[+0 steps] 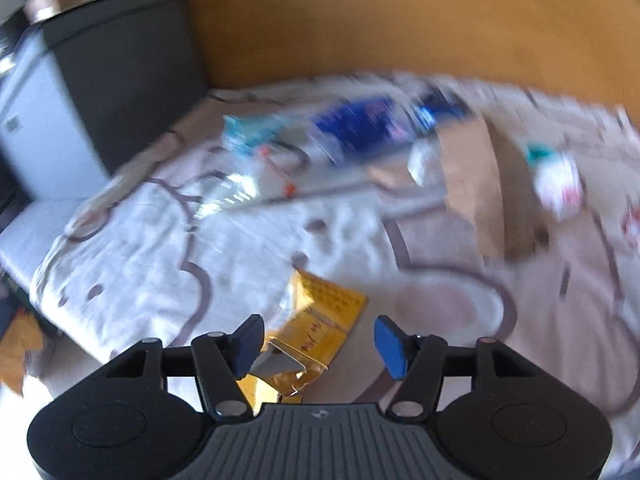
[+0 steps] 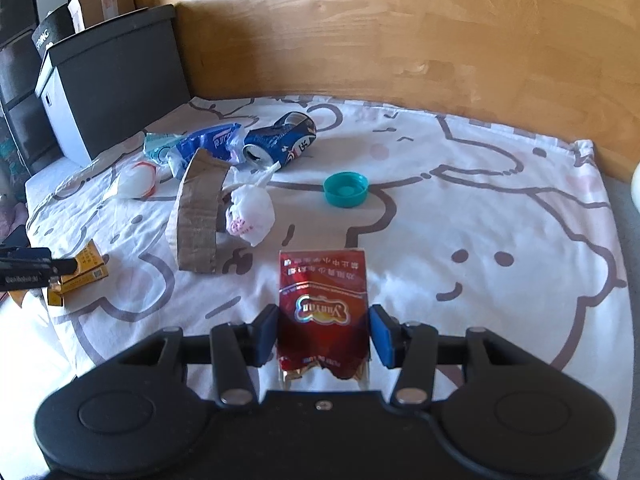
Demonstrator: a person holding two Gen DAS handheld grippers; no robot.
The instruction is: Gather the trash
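Red foil packet [image 2: 323, 312] sits flat on the bed sheet [image 2: 460, 216] between my right claw [image 2: 323, 334] pads, gripped. Beyond it: crumpled white bag [image 2: 250, 212], curved cardboard strip [image 2: 198, 216], teal cap [image 2: 345, 189], dented blue can [image 2: 282, 140]. Left claw [image 1: 316, 340] gapes over a yellow box [image 1: 316, 320], untouched on its right side.

Black gripper [image 2: 323, 334], blue pads [image 2: 381, 334], silver screws.

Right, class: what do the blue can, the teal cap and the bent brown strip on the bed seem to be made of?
Blue can: thin metal by the look, glossy print, bright rim, dented side.
Teal cap: likely plastic; smooth, evenly coloured, moulded rim.
Bent brown strip: corrugated cardboard, matt, with ribbed lines and a rough torn edge.
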